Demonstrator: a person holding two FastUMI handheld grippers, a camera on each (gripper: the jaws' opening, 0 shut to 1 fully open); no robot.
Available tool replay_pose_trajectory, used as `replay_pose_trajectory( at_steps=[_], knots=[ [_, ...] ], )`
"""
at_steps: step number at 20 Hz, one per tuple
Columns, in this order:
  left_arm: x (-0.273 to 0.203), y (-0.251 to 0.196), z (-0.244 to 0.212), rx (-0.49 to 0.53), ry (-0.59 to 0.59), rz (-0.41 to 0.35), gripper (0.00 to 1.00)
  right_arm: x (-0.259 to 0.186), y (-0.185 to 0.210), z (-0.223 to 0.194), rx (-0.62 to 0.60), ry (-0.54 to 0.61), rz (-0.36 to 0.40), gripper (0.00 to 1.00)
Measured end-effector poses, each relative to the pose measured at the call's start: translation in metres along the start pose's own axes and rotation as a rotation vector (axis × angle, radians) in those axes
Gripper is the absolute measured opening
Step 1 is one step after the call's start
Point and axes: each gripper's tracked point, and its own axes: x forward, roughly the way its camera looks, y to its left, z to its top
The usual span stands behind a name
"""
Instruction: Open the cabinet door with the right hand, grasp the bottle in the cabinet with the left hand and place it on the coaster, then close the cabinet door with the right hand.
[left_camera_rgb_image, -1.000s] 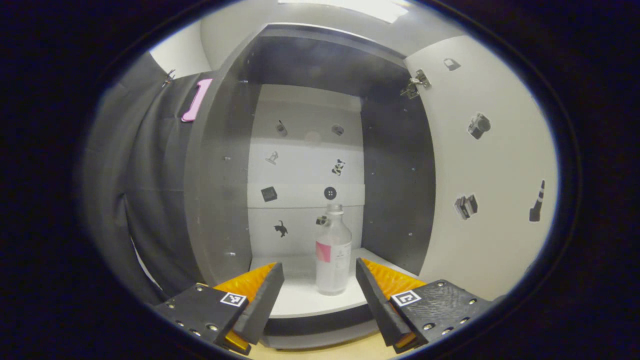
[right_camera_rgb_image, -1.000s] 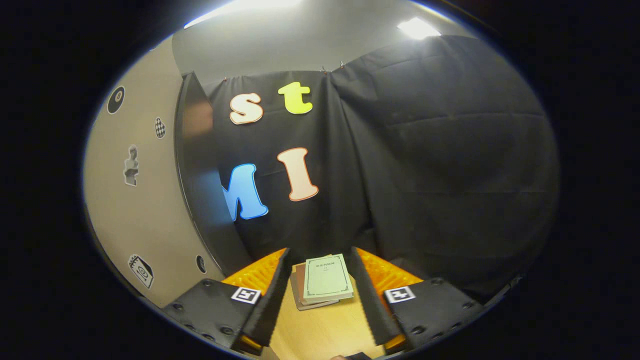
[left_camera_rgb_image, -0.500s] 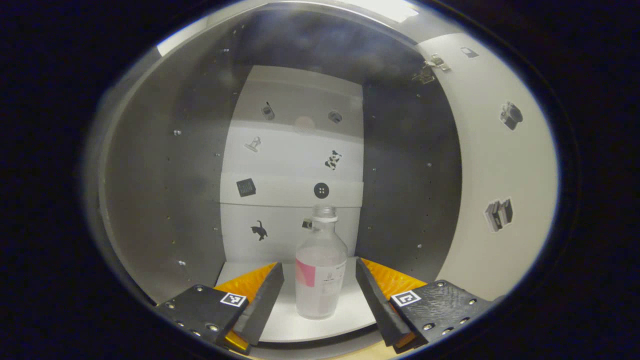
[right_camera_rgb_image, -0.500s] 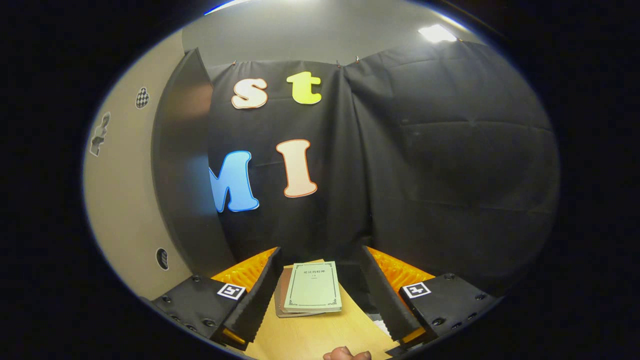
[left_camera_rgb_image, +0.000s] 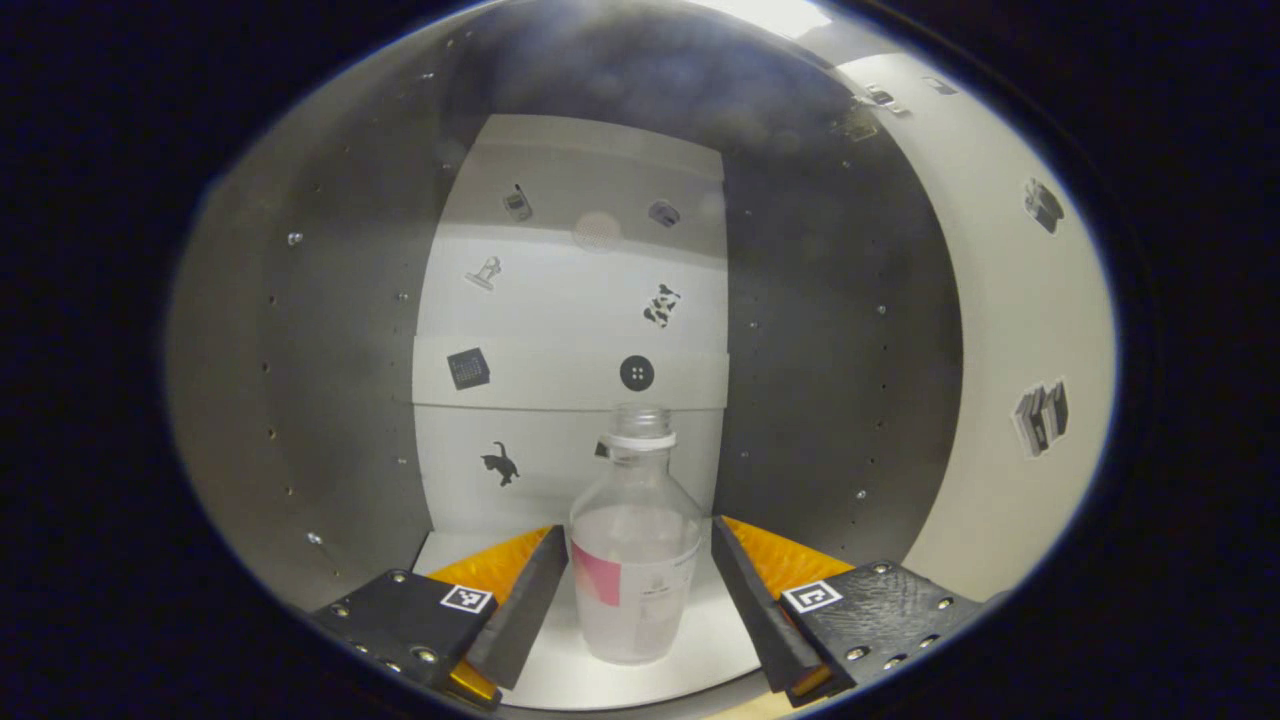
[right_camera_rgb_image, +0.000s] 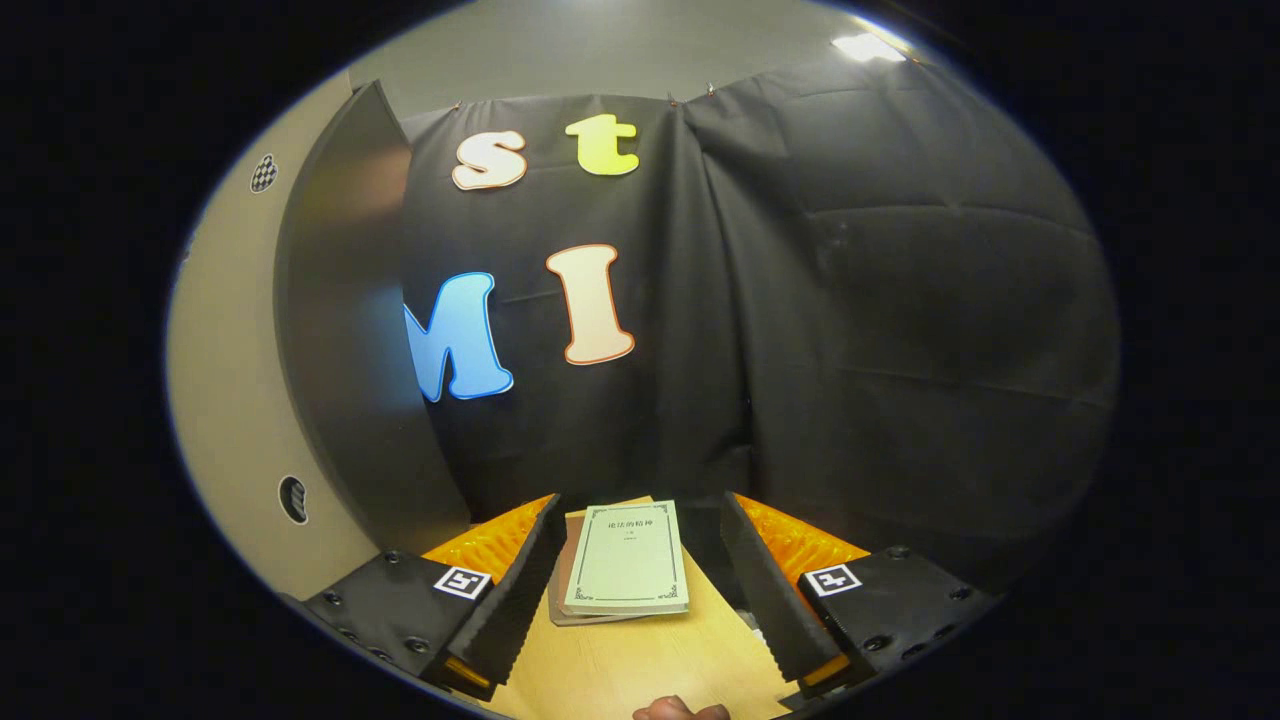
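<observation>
Left gripper view: the left gripper (left_camera_rgb_image: 640, 600) is reaching into the cabinet (left_camera_rgb_image: 330, 380) with its jaws spread, and the bottle (left_camera_rgb_image: 636, 560) is standing upright between them on the white shelf (left_camera_rgb_image: 700, 650), a narrow gap showing on each side; beyond it the stickered back panel (left_camera_rgb_image: 570, 300) is rising, and the open cabinet door (left_camera_rgb_image: 1010, 330) is hanging to the right. Right gripper view: the right gripper (right_camera_rgb_image: 640, 590) is hovering over the wooden table (right_camera_rgb_image: 640, 670) with its jaws spread and nothing between them, a stack of books (right_camera_rgb_image: 625, 560) is lying just ahead between the fingers, and the door's dark edge (right_camera_rgb_image: 350, 330) is standing farther off to the left.
</observation>
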Motion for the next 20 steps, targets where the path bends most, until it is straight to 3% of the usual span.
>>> replay_pose_trajectory(
  at_steps=[4,6,13,20],
  knots=[
    [0.001,0.000,0.003,0.025,-0.005,0.008,0.89,0.008,0.000,-0.003,0.006,0.006,0.008,0.98],
    [0.001,0.000,0.004,0.022,-0.013,0.000,0.74,0.009,0.000,-0.004,0.002,0.011,0.012,0.98],
    [-0.011,-0.013,0.007,0.101,-0.018,-0.025,0.71,0.008,0.003,-0.001,0.022,0.001,0.035,0.98],
    [-0.065,-0.022,0.033,0.136,-0.068,-0.044,0.71,-0.005,-0.006,-0.002,0.032,-0.007,0.003,0.98]
  ],
)
